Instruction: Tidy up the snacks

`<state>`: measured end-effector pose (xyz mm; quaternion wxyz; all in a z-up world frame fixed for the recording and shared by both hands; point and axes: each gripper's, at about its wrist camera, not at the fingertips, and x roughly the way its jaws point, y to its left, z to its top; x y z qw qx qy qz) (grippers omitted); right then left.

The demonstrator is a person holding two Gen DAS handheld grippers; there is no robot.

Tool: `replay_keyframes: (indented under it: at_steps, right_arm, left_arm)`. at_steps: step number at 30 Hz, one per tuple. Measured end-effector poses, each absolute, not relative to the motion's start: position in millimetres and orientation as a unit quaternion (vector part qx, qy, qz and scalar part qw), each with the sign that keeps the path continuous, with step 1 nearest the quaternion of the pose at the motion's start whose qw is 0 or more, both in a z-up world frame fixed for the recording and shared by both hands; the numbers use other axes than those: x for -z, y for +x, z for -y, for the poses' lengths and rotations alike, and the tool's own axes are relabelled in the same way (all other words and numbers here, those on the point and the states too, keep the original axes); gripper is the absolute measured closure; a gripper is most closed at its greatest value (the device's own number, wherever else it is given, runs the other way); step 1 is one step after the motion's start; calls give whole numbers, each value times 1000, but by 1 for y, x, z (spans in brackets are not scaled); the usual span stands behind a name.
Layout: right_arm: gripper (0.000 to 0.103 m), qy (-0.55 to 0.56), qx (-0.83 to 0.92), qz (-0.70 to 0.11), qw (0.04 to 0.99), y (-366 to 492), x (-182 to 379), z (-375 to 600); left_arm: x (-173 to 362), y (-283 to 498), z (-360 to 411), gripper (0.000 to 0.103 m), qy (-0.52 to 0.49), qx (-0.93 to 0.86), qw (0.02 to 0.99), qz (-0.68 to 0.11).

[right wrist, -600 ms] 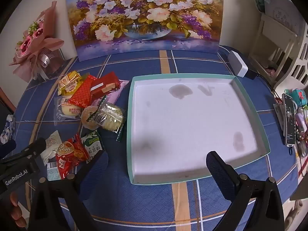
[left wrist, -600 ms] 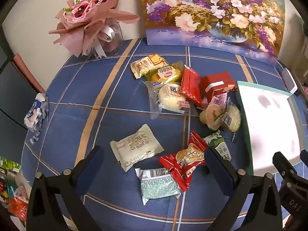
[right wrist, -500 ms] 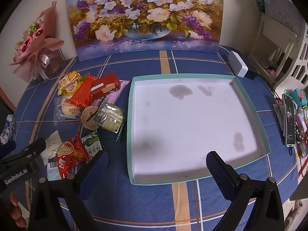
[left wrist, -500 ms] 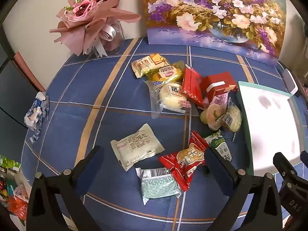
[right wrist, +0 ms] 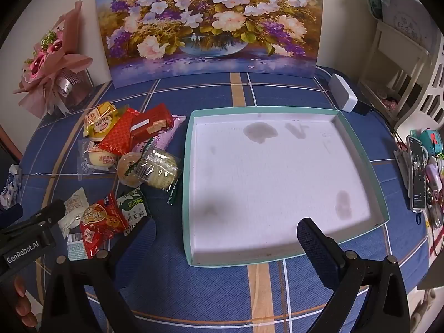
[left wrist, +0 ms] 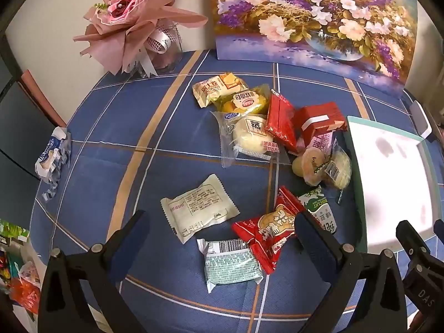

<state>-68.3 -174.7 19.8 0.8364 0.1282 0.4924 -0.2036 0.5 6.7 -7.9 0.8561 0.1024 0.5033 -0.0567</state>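
Note:
Several wrapped snacks lie loose on the blue checked tablecloth. Nearest my left gripper are a white packet, a pale green packet and a red packet; its wide-open jaws hover above them with nothing between. Further back lie a bun in clear wrap, yellow packets and a red box. My right gripper is open and empty over the near edge of a shallow teal-rimmed white tray, which has nothing in it. The snack pile lies left of the tray.
A flower painting stands at the back of the table and a pink bouquet at the back left. A white box sits behind the tray. A phone and clutter lie at the right edge; a crumpled wrapper lies far left.

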Motion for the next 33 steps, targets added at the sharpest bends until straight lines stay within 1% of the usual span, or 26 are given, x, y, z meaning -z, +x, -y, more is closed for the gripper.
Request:
replay_keyframes:
  at_steps: [33]
  right_arm:
    - [0, 127, 204, -493, 836, -68, -19, 174]
  left_arm:
    - [10, 4, -8, 0, 92, 50, 845, -524]
